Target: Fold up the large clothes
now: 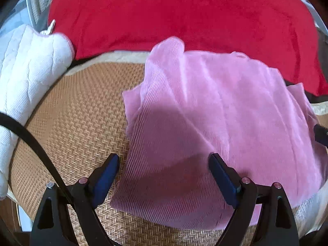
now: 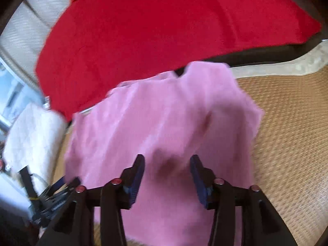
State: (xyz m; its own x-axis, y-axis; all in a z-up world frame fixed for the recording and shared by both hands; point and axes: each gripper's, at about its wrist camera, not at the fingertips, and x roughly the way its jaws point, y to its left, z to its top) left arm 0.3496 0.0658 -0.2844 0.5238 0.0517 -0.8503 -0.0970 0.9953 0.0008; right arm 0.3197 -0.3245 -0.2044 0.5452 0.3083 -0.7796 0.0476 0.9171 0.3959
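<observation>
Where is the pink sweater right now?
The pink sweater lies on the woven mat in both views, in front of the red blanket, with a white quilt to its left.

Pink on tan, red behind

The ribbed garment (image 1: 215, 123) is pale pink; the woven mat (image 1: 78, 112) is tan with a herringbone pattern and a beige border; the blanket (image 1: 174, 14) is plain red; the quilted pad (image 1: 26, 65) is white; each gripper's 2 fingers (image 1: 106, 176) are black with blue pads.
</observation>
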